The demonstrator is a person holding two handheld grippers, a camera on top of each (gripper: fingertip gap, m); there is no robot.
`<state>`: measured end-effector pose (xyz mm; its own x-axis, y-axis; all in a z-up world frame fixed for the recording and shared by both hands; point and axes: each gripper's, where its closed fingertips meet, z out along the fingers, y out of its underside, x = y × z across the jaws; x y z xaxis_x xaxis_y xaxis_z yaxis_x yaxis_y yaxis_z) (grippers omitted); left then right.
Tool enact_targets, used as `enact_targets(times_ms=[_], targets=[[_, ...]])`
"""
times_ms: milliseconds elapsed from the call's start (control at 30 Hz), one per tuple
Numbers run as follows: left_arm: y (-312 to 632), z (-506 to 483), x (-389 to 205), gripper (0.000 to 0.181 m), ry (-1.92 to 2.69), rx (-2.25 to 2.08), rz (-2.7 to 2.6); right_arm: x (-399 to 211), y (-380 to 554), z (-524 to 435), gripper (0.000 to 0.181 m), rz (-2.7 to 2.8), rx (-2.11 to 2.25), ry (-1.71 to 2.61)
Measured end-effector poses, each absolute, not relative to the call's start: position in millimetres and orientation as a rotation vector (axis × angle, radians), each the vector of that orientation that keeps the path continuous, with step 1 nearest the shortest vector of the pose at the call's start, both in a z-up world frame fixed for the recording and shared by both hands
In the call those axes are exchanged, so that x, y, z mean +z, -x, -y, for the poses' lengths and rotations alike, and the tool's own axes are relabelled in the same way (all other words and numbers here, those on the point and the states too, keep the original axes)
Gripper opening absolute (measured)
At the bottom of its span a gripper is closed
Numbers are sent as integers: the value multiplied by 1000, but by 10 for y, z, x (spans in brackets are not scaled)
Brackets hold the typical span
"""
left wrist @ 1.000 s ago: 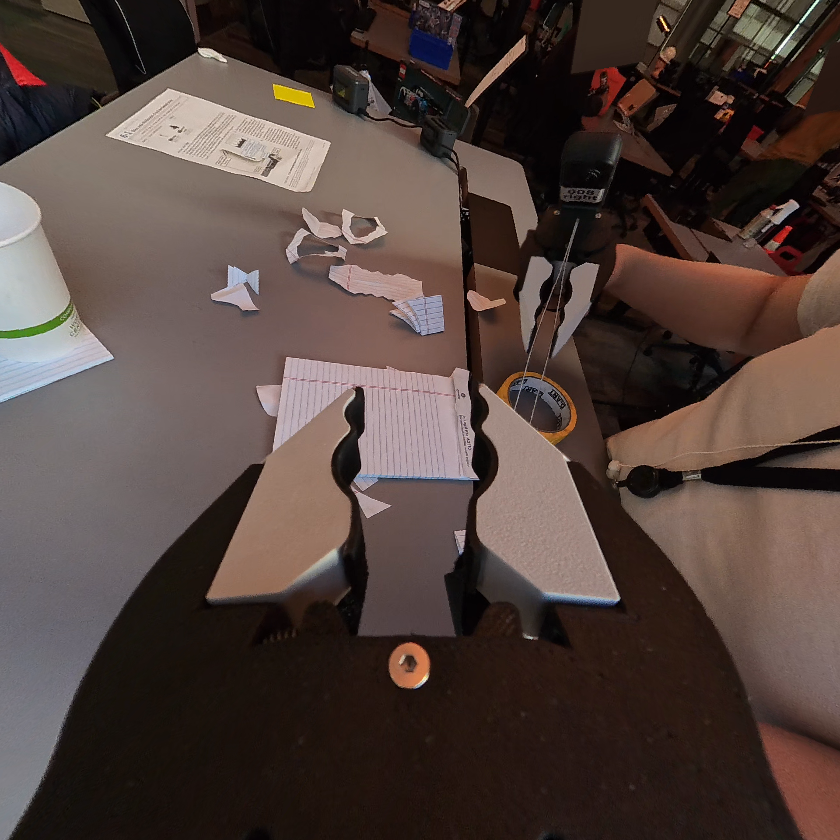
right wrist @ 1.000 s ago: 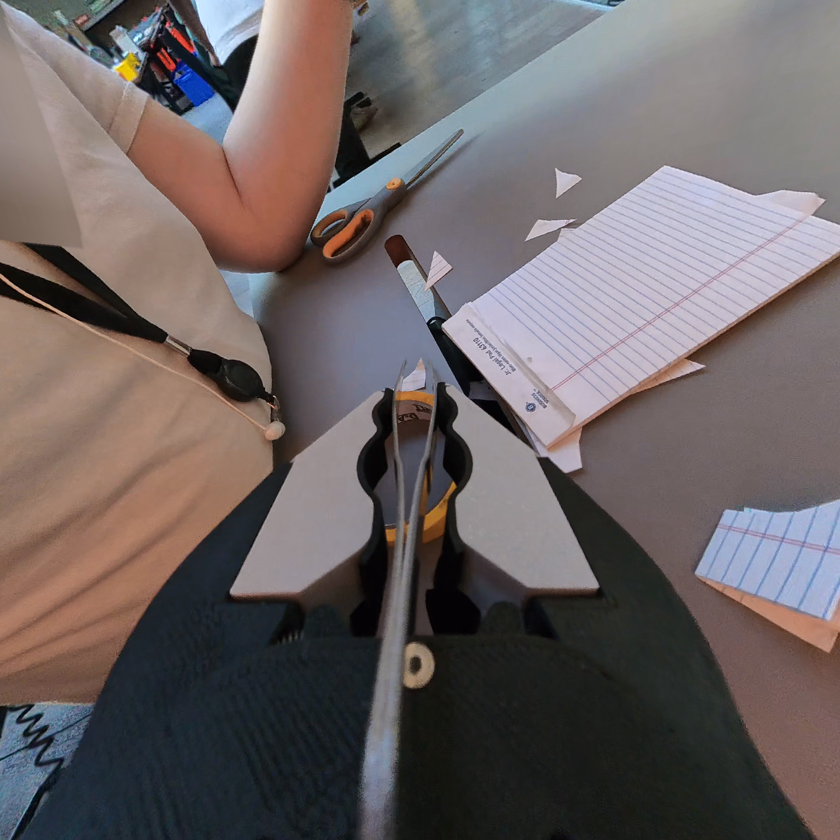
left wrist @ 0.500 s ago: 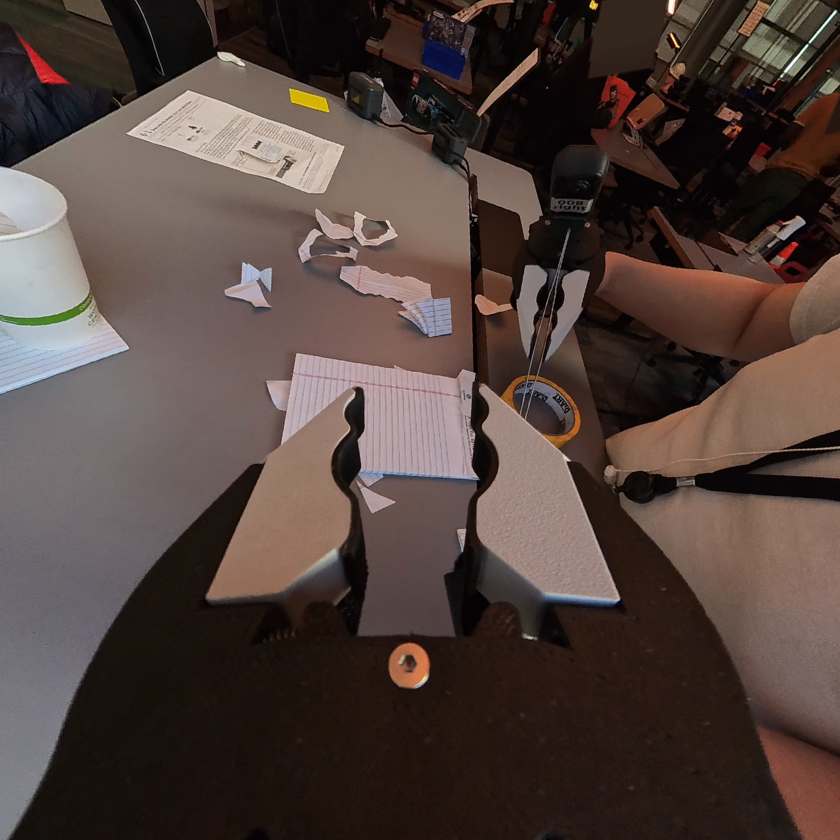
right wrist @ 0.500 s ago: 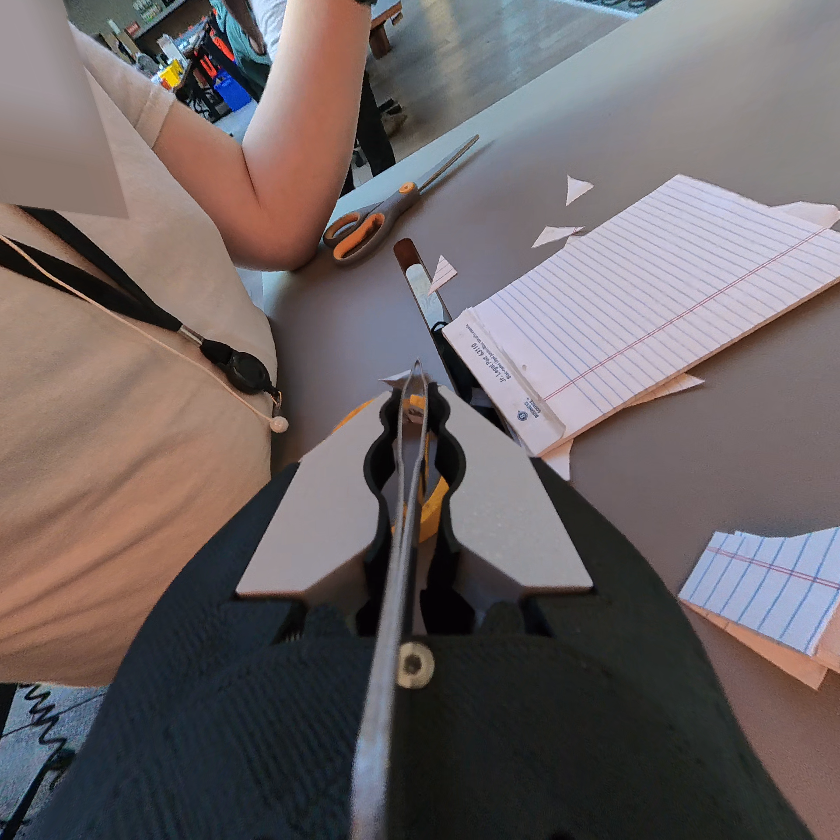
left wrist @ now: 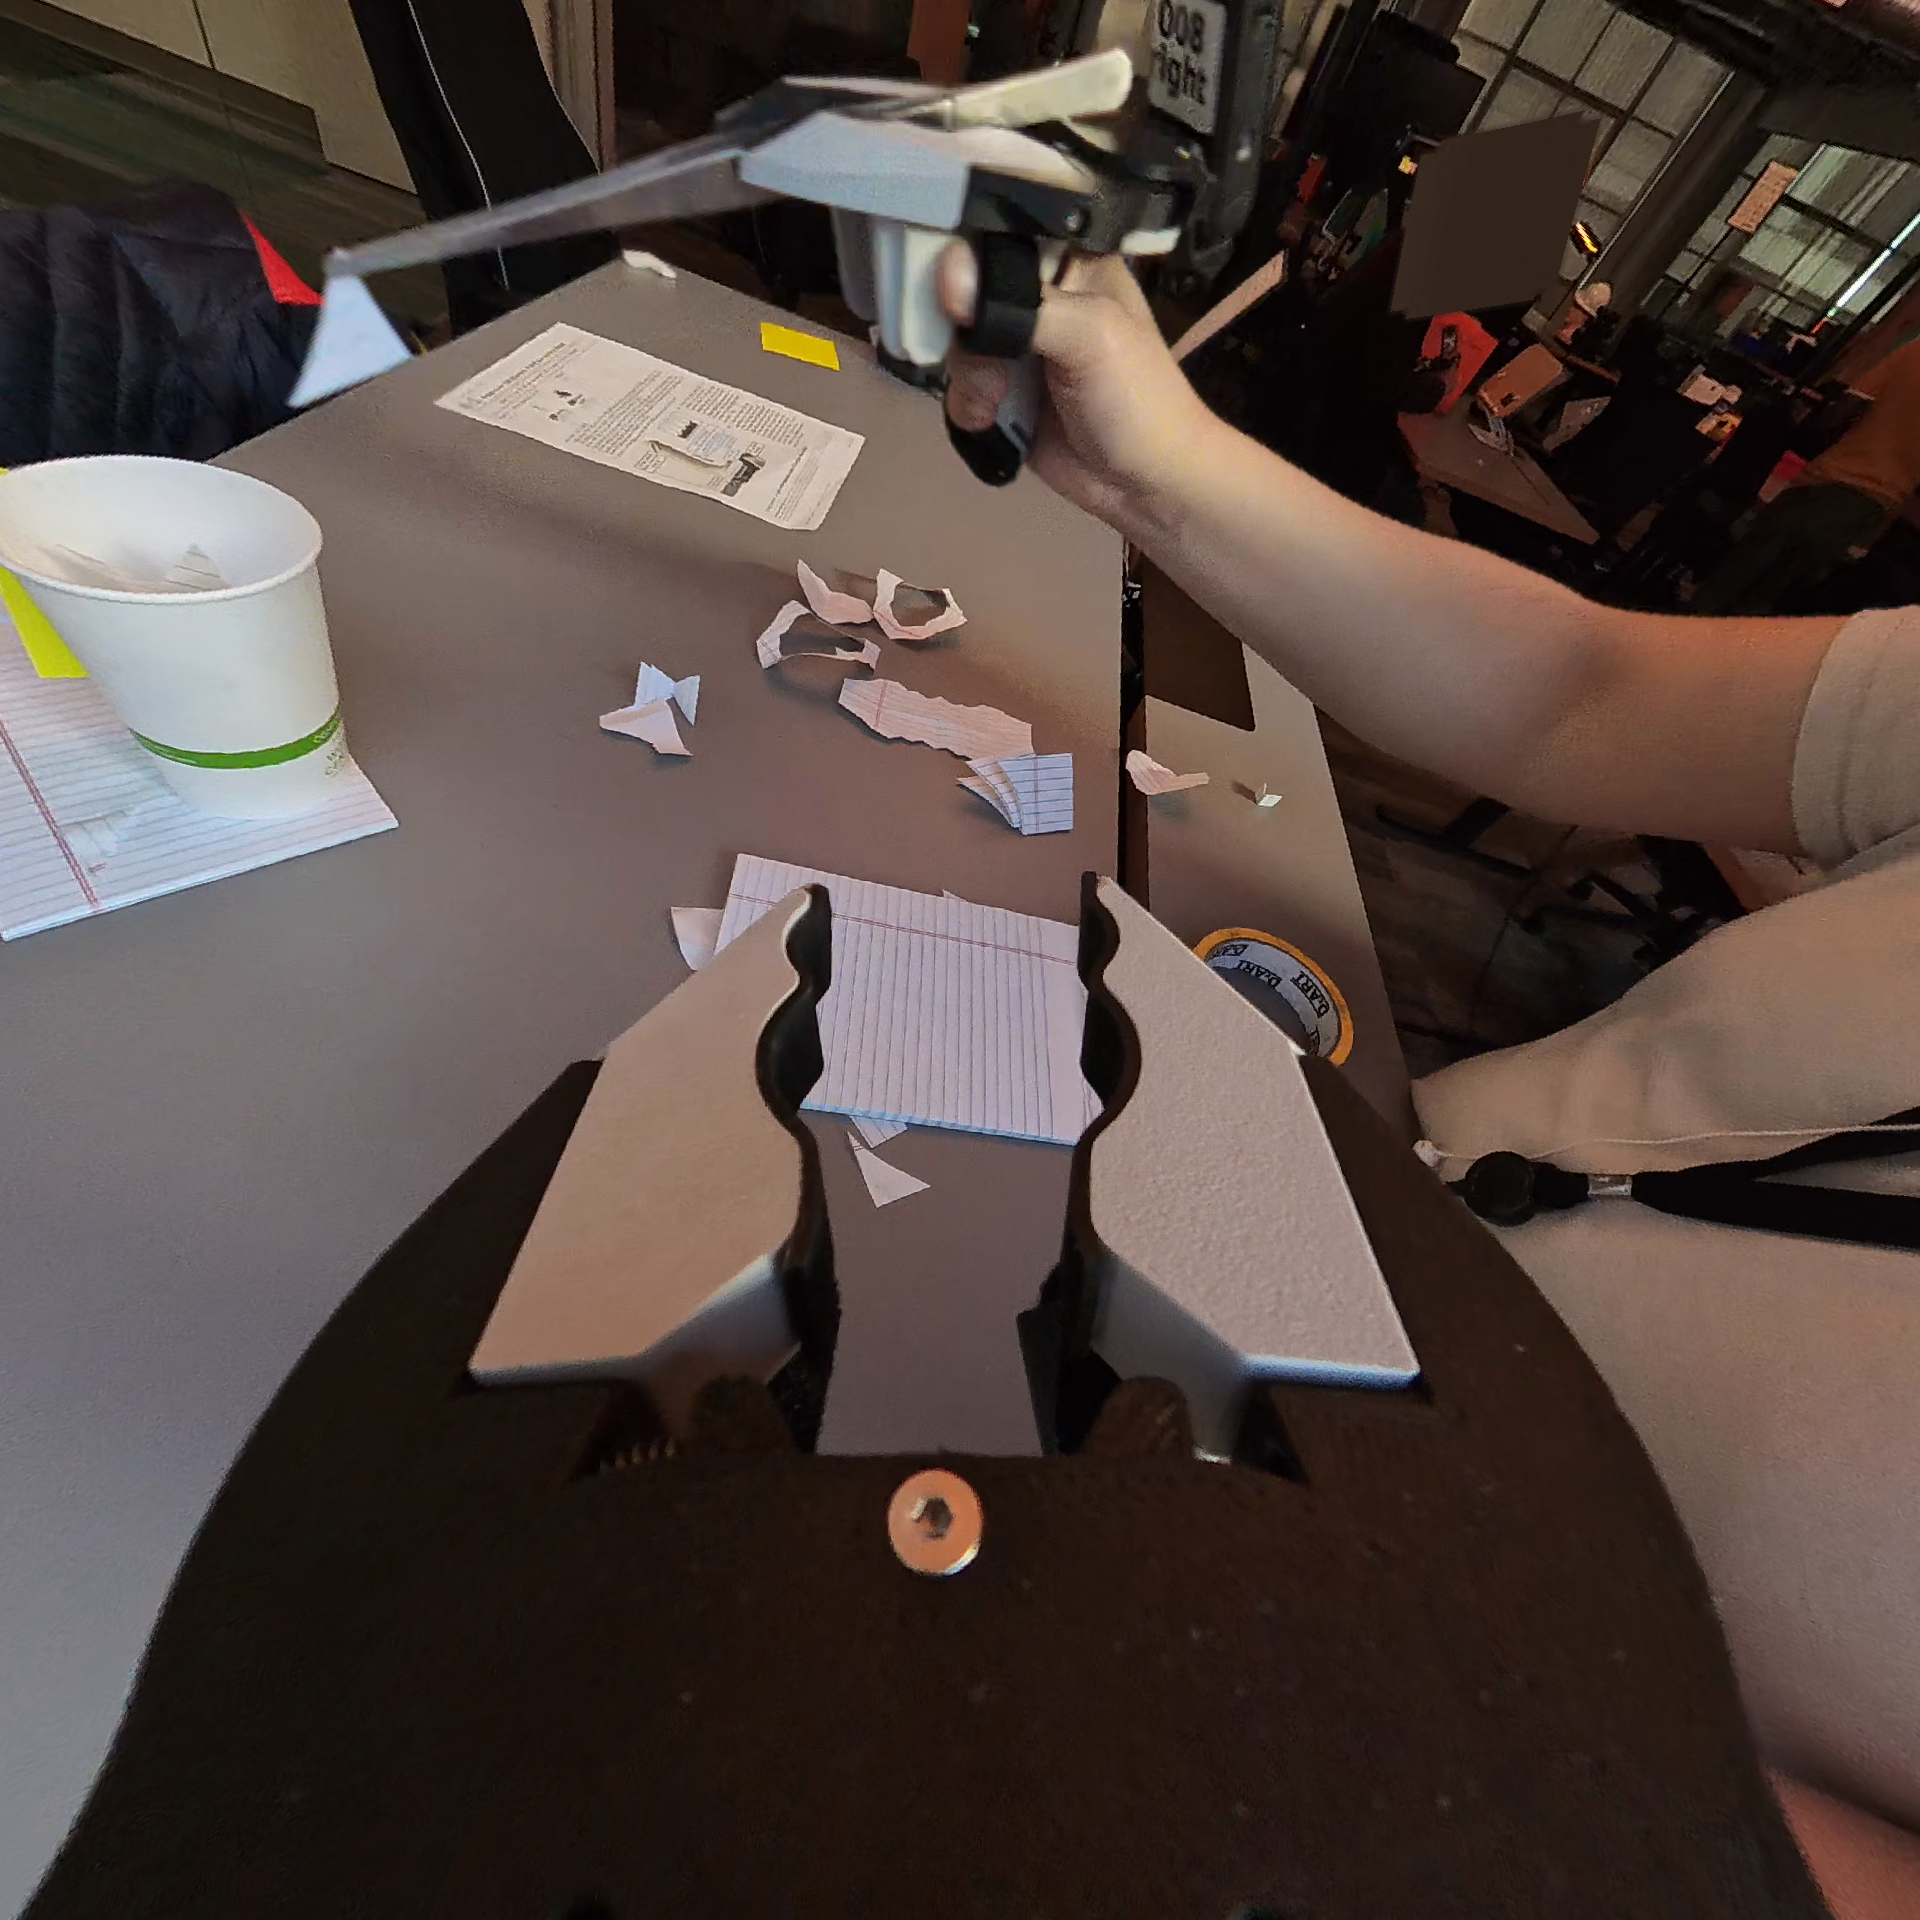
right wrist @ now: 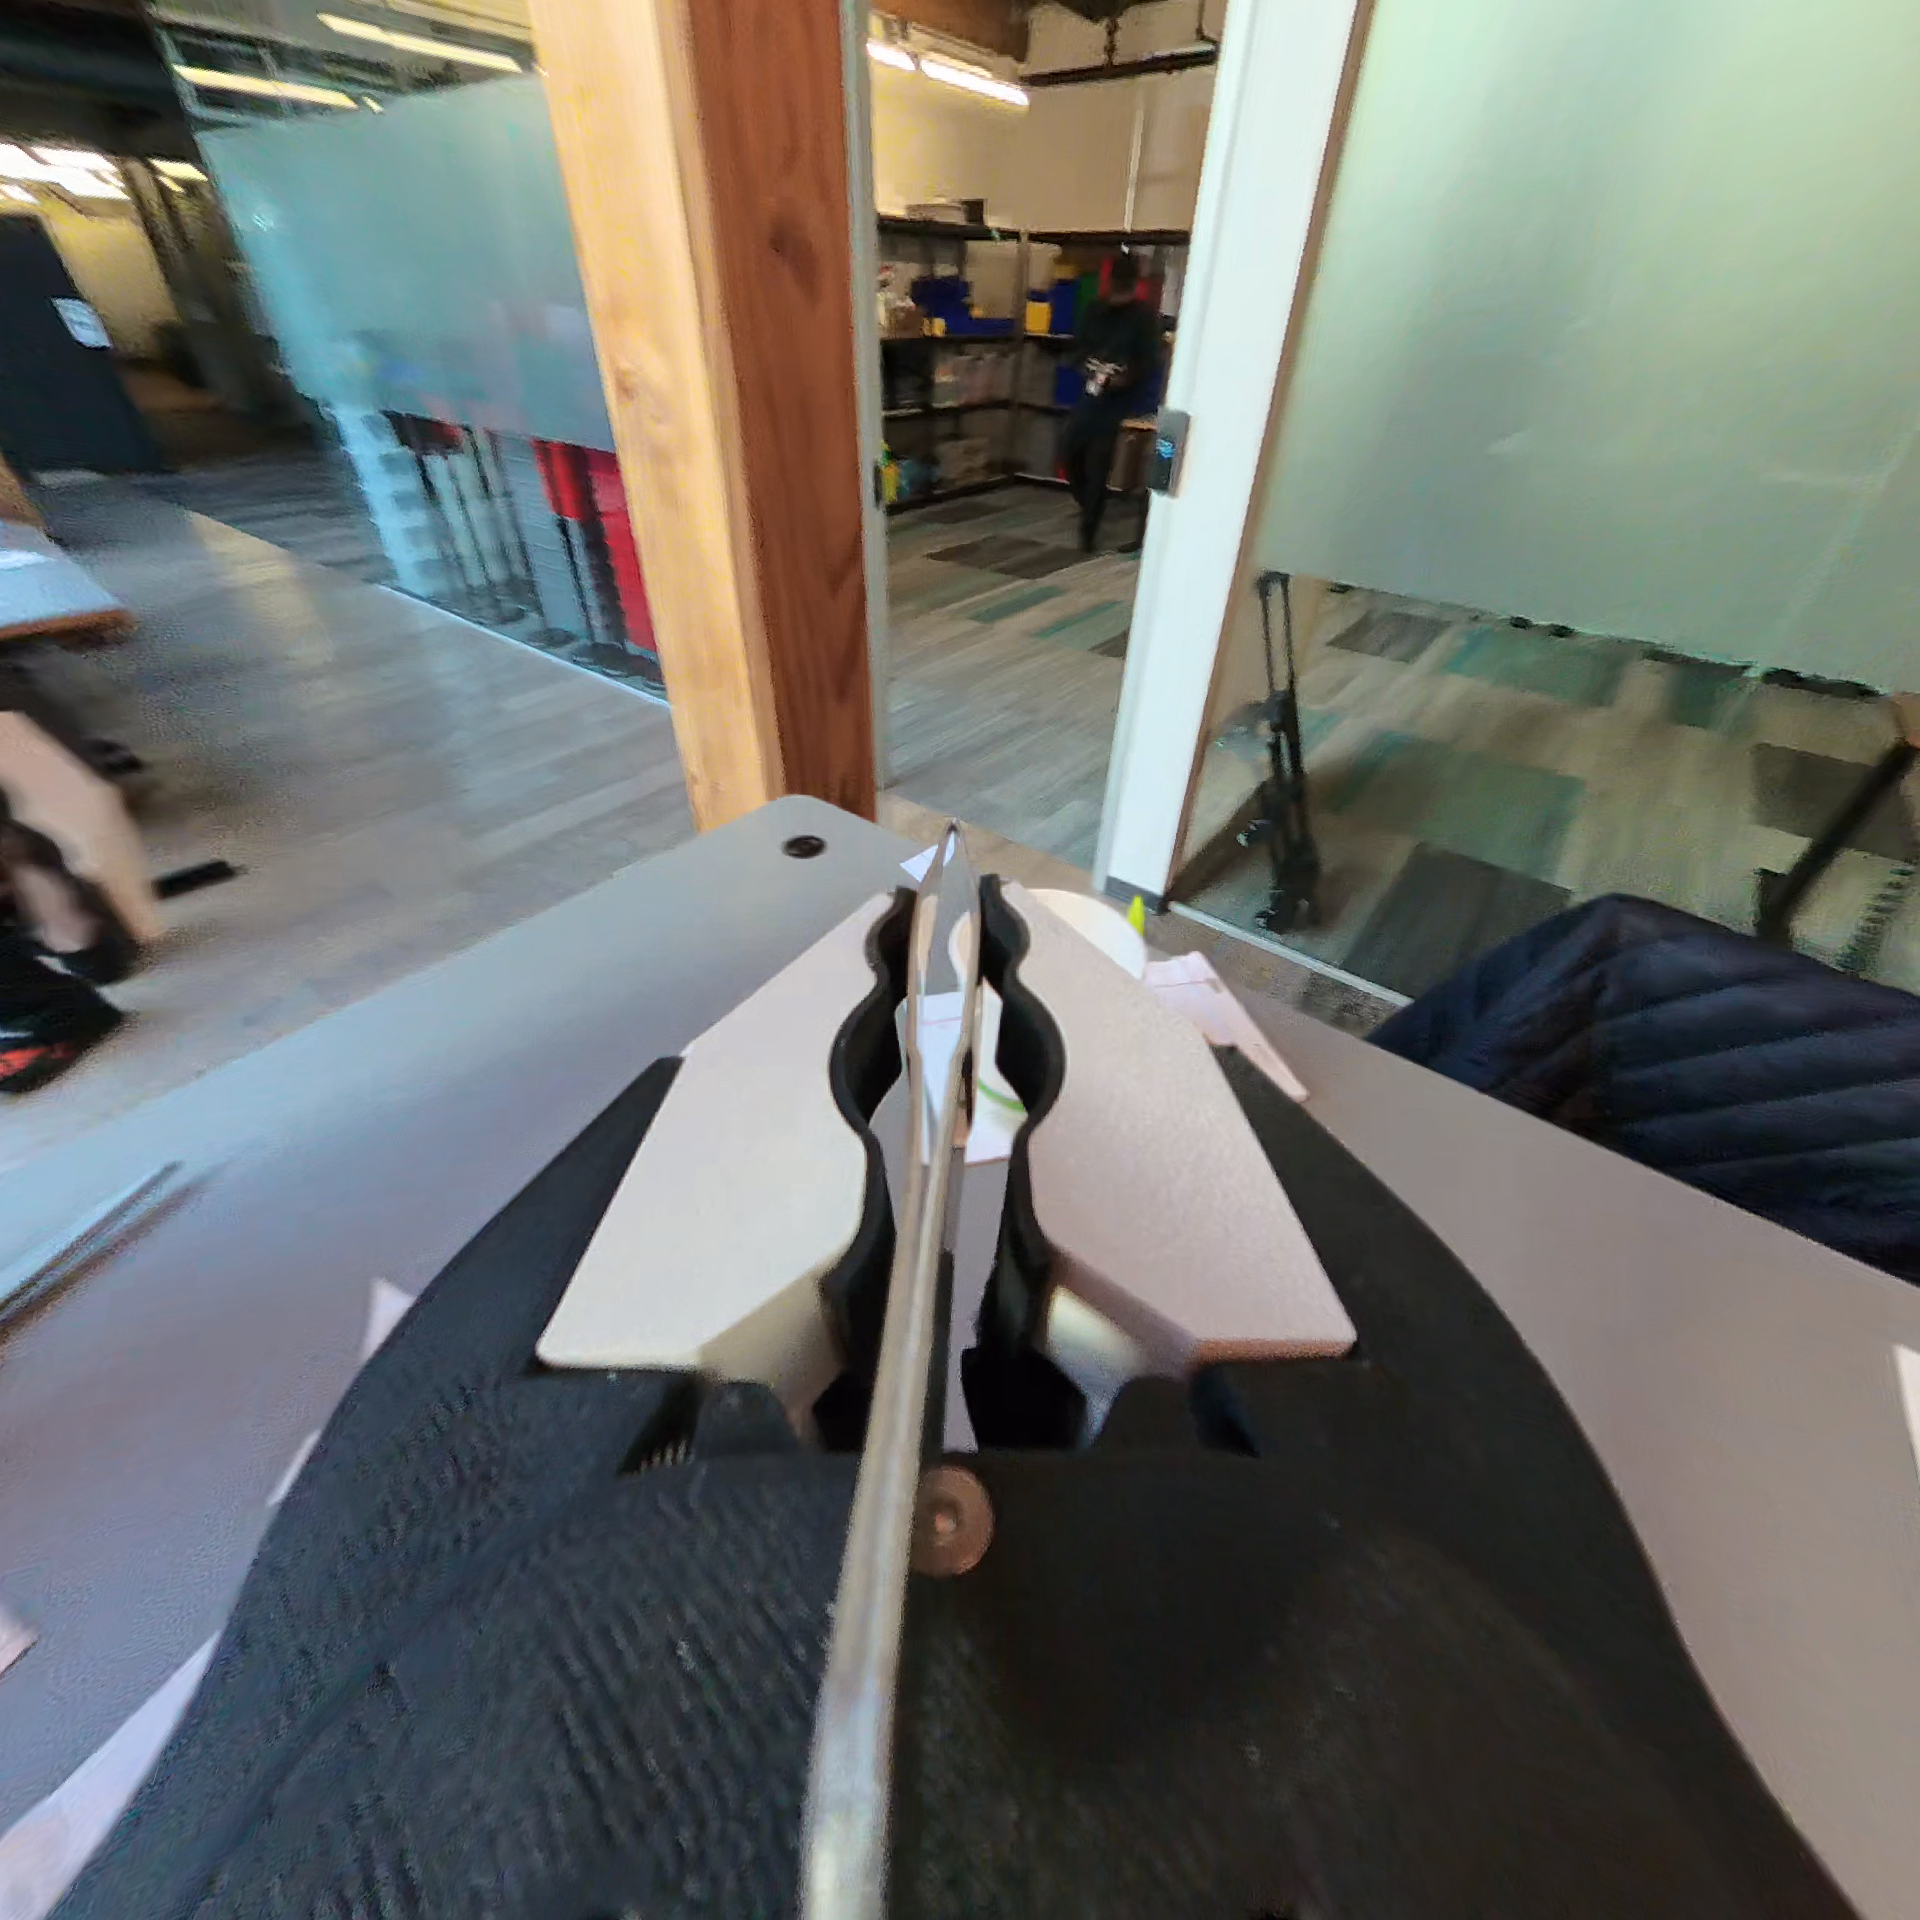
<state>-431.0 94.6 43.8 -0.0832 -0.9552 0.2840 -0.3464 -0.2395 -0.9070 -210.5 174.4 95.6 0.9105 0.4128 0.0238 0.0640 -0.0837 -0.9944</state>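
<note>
My right gripper (right wrist: 945, 899) is shut on metal tweezers (right wrist: 930, 1091) that reach out past its fingertips. In the left wrist view the right gripper (left wrist: 764, 130) is held high over the far side of the grey table (left wrist: 468, 987). The tweezers (left wrist: 540, 213) point left and pinch a small white paper scrap (left wrist: 348, 338) above and beyond the white paper cup (left wrist: 197, 634). The cup also shows just behind the fingers in the right wrist view (right wrist: 1086, 925). My left gripper (left wrist: 951, 894) is open and empty, low over a lined notepad (left wrist: 935, 1018).
Torn paper scraps (left wrist: 935, 717) lie mid-table, with a printed sheet (left wrist: 655, 426) and a yellow note (left wrist: 798, 345) beyond. A yellow tape roll (left wrist: 1273, 987) sits right of the pad. A lined sheet (left wrist: 104, 831) lies under the cup. A dark jacket (right wrist: 1662, 1070) lies at the table's edge. About 25 centimetres separates my left fingertips from my right.
My right gripper rose from beside the tape roll and swung left across the table to near the cup, with a paper scrap in the tweezers. My left gripper stayed about where it was.
</note>
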Motion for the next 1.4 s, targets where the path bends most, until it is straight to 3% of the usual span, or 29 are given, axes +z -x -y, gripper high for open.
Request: enact_targets(times_ms=[167,367,567,867,1400], targets=[[4373,-983,453,46,1607,-1328,-1403,602,2094,-2386,12,383,178,1794],[4442,-1026,477,46,1610,-1330,-1372,475,2091,-2482,14,356,171,1816],[4502,-1043,485,47,1617,-1311,-1359,642,2255,-1845,17,471,206,1730],[4513,-1078,475,47,1628,-1314,-1338,-396,1520,-845,18,730,-318,1931],[4427,-1036,383,48,1651,-1316,-1391,-777,1635,-886,18,1227,-682,1842]])
